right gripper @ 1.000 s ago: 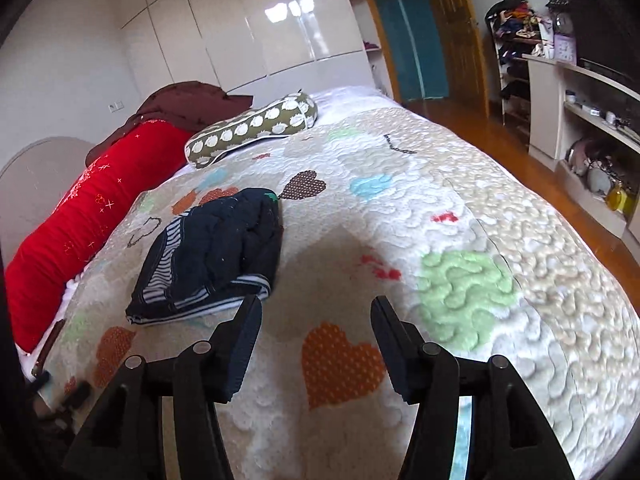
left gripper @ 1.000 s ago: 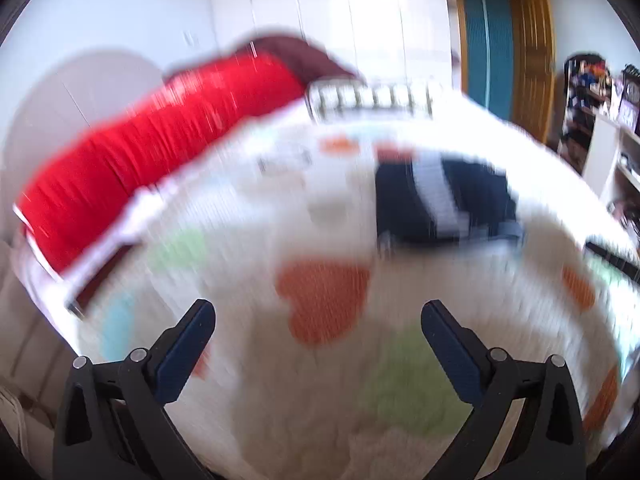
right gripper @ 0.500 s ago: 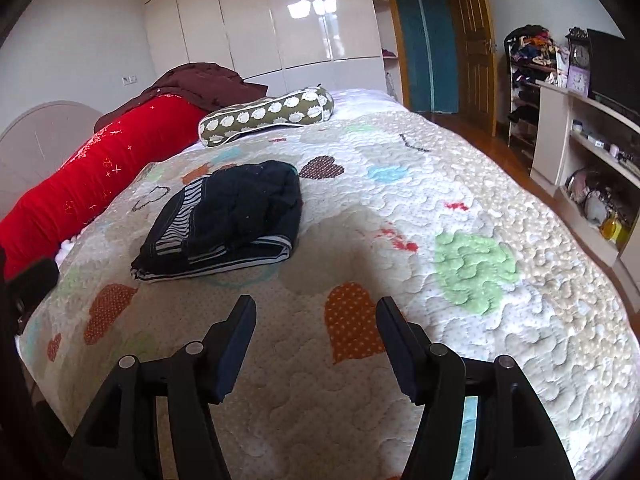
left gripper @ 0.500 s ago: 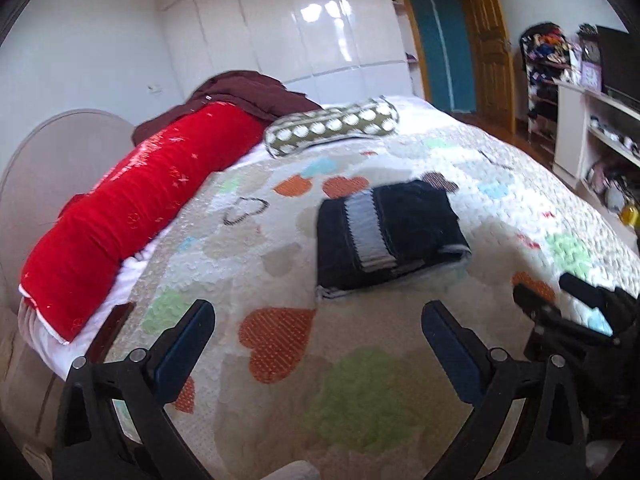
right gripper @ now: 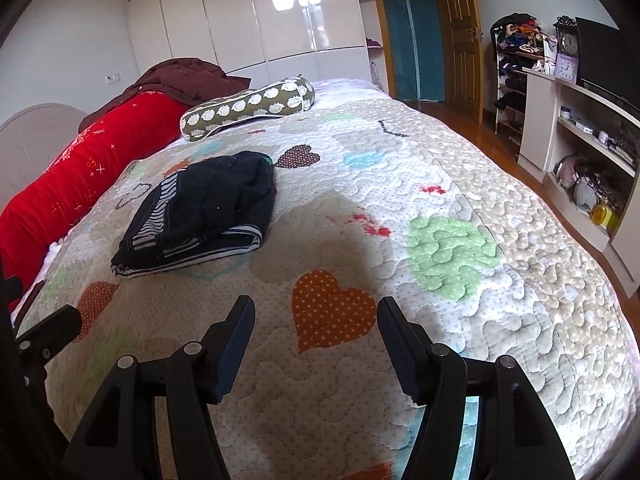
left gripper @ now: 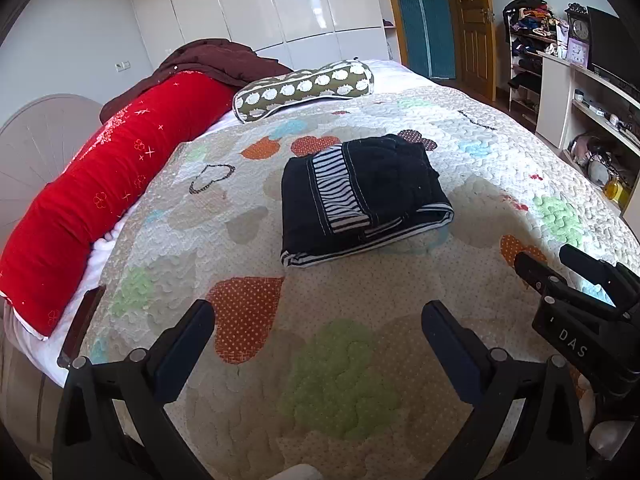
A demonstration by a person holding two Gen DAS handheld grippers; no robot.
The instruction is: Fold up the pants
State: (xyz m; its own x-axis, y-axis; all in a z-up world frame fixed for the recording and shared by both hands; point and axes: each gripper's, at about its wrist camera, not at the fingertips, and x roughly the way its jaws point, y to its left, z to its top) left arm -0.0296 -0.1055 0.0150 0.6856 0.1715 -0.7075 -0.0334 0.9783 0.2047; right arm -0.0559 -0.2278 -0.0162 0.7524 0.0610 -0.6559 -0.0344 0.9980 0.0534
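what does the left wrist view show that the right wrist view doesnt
Only the left wrist view shows the right hand-held gripper from the side, at its right edge, and the whole red bolster down to its near end. Only the right wrist view shows the wooden floor beside the bed. Both share the folded pants lying on the quilt, the spotted pillow and open, empty jaws.

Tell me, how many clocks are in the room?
2: a dark clock atop the white shelf unit, a purple clock just below it. Others may be hidden.
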